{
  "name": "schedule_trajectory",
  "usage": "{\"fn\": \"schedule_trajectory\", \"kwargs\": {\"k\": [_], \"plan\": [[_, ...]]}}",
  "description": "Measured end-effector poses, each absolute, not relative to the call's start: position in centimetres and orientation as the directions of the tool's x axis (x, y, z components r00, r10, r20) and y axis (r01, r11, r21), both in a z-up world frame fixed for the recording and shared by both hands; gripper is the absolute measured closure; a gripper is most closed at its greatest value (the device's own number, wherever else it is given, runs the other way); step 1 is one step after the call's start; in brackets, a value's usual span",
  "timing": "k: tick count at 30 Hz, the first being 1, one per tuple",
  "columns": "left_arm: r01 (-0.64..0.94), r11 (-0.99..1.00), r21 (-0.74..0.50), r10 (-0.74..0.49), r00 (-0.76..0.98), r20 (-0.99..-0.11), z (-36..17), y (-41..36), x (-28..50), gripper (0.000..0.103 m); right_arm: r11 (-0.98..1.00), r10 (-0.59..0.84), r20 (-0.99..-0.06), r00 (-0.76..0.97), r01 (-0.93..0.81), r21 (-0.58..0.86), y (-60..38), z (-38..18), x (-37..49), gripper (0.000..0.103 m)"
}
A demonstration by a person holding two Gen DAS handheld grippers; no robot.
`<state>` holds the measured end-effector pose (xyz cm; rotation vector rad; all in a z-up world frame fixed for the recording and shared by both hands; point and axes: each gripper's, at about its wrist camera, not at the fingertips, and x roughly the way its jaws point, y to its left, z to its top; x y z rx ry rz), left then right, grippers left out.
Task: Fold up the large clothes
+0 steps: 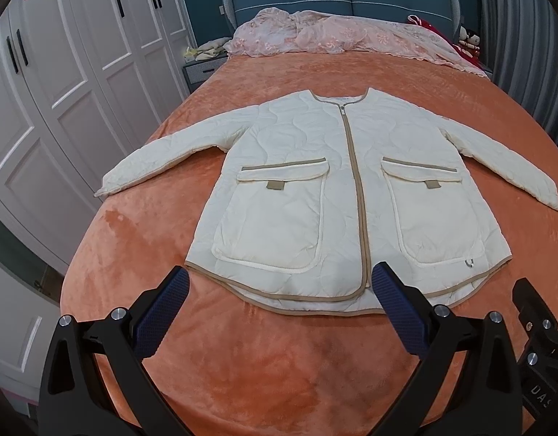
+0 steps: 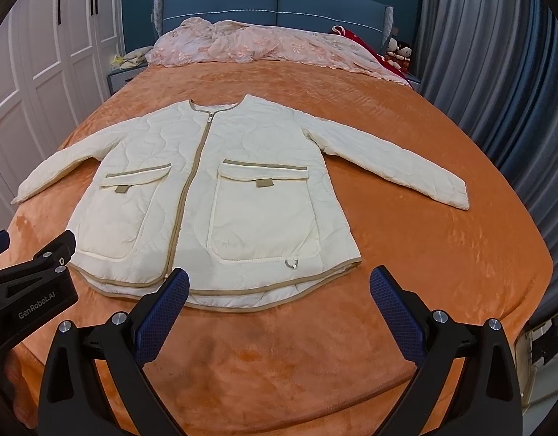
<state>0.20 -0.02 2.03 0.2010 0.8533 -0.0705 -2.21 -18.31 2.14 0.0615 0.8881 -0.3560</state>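
One jacket [image 1: 348, 196] flat on bedspread [image 1: 279, 356], two pockets, sleeves spread; left gripper [image 1: 279, 303] and right gripper [image 2: 279, 303] both gape, empty, near hem.

Black gripper [image 1: 279, 283] frames, blue textured pads [image 1: 162, 316], silver screws

My left claw [image 1: 279, 283] hangs wide open and empty just short of the hem of the jacket [image 1: 337, 189], spread flat, zipped, sleeves out, on the bed [image 1: 279, 363].
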Motion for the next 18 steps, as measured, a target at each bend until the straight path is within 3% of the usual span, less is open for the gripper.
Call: {"fn": "schedule_trajectory", "kwargs": {"k": [18], "plan": [[0.138,0.98,0.145,0.02,0.655,-0.756,1.96,0.07,0.47,0.005,0.943,-0.274,-0.767,0.58,0.32,-0.095,-18.31,2.13,-1.72,0.005]]}}
